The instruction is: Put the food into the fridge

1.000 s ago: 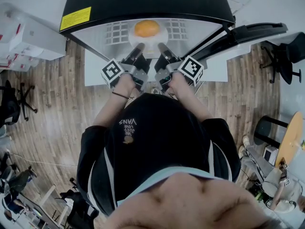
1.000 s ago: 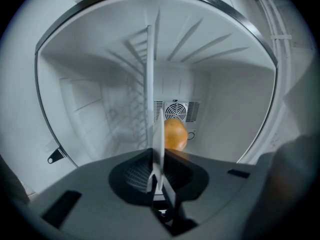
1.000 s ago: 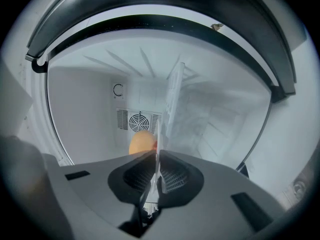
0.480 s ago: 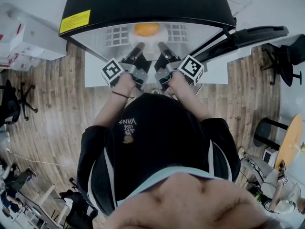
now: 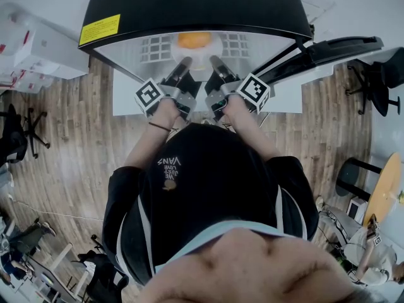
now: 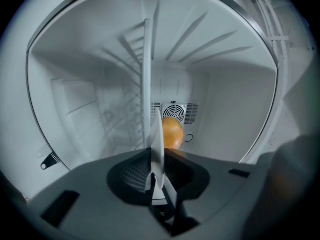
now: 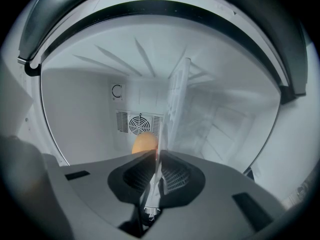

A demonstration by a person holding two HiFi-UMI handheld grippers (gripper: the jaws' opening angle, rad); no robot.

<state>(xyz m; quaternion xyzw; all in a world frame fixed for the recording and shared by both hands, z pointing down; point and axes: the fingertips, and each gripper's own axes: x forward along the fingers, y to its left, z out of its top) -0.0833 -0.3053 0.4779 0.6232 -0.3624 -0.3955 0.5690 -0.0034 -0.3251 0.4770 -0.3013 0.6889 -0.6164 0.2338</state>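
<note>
- Fridge (image 5: 189, 5): black top, yellow label (image 5: 100, 25), door open, white inside. Shown from above only in the head view, standing on the wooden floor (image 5: 76, 125). Round fan grille (image 6: 175, 110) on the back wall shown only in the gripper views.
- Plate (image 5: 211, 48): white, level, inside the fridge, near rim between both pairs of jaws. Seen edge-on as a thin white blade in the gripper views.
- Left gripper (image 5: 185, 62): jaws just been opening, slackened, plate rim between them.
- Right gripper (image 5: 214, 60): jaws clenched on the plate rim.
- Food (image 5: 194, 40): round, smooth, orange. Set mid-plate, in front of the grille.
</note>
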